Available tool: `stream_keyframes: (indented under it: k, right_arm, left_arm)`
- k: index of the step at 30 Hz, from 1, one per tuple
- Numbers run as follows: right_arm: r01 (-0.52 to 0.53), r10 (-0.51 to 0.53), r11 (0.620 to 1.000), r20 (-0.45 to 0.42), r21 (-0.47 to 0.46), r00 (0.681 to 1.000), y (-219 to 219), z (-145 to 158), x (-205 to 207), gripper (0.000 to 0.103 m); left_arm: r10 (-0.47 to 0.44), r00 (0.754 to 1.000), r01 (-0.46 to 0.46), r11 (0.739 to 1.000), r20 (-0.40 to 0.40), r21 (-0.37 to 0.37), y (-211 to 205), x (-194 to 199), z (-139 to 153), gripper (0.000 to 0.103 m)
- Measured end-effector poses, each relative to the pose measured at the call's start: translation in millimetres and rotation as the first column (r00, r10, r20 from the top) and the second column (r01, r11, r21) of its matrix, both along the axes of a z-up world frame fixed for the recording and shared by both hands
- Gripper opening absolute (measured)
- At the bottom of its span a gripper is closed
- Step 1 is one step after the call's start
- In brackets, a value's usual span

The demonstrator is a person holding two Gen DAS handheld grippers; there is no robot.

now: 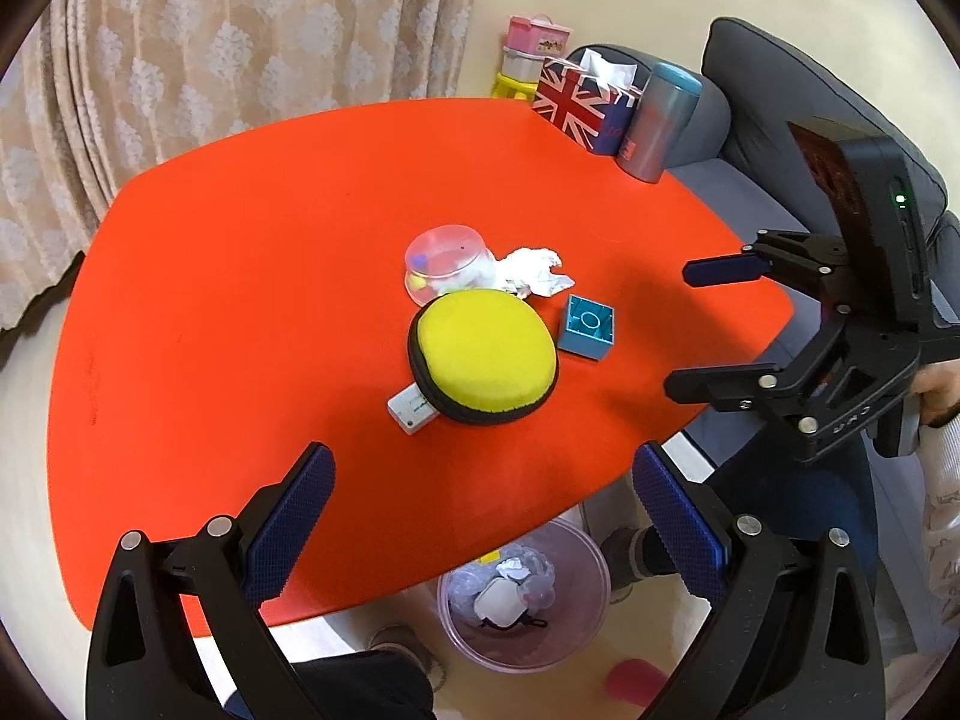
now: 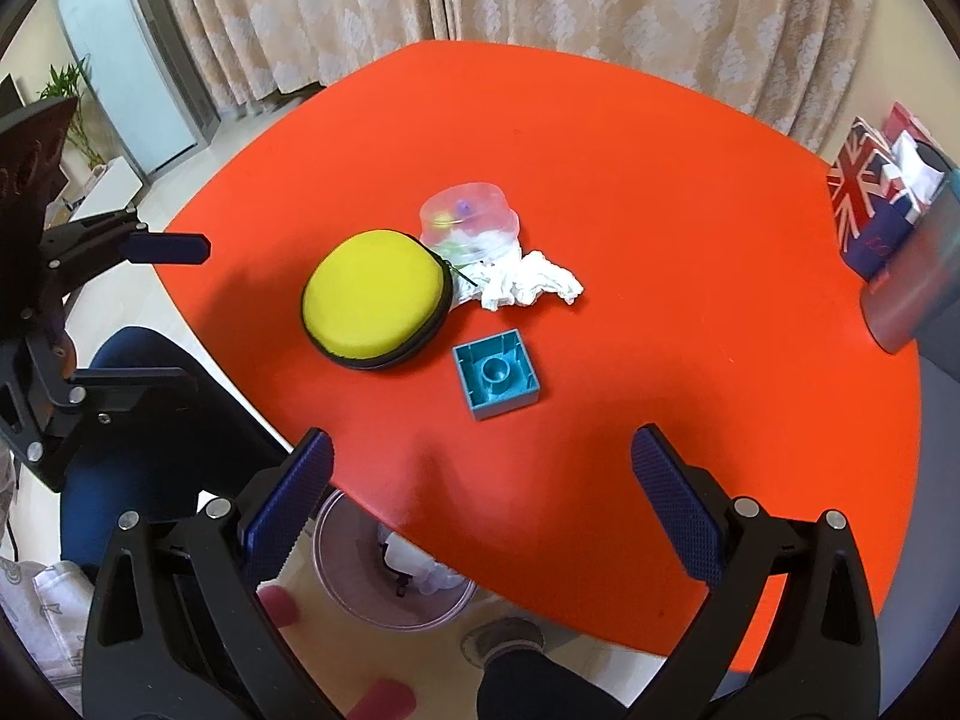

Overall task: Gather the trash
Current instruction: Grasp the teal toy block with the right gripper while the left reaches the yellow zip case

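Both tongs stand wide open and empty: our left tongs (image 1: pixel 483 483) and right tongs (image 2: pixel 483 474) hover above the near edge of the red counter (image 2: pixel 660 210), neither touching anything. We take the crumpled tissue (image 2: pixel 528 285) to be the trash in hand. It lies near the middle of the counter, touching the upturned clear bowl (image 2: pixel 468 225) and just beside the yellow case (image 2: pixel 375 297); the blue block (image 2: pixel 497 379) sits apart on the near side, and a small white box (image 1: pixel 411 409) juts from under the case in the left view. A clear bin (image 1: pixel 522 600) with some trash already in it stands on the floor under the near counter edge.

To do the step well, we judge the right tongs better placed. We should bring them down on the free end of the tissue, away from bowl and case, with the fingers astride the wad, and close fully, since soft paper slips from a loose pinch. We then lift clear before swinging to the bin, so the bowl is not dragged.
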State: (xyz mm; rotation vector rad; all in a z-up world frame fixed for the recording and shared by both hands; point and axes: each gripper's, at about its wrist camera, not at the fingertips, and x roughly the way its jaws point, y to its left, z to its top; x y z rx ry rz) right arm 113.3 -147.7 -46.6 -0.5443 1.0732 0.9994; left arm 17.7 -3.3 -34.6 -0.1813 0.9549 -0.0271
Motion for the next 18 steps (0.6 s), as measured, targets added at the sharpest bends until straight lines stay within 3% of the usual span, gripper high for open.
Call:
stream_keyframes:
  k: [3,6,18]
  right_arm:
    - [-0.01,0.01,1.0,-0.004,-0.008,1.0,4,-6,4,0.096]
    - [-0.021,0.021,0.999,-0.009,-0.027,1.0,9,-14,9,0.084]
    - [-0.059,0.058,0.998,-0.044,-0.027,0.997,21,-32,16,0.058]
  left_arm:
    - [-0.008,1.0,0.008,1.0,-0.011,0.005,2,7,-4,0.095]
    - [-0.013,1.0,0.013,1.0,-0.022,0.006,3,12,-6,0.095]
    - [-0.032,0.998,0.032,0.999,-0.051,0.004,4,24,-14,0.095]
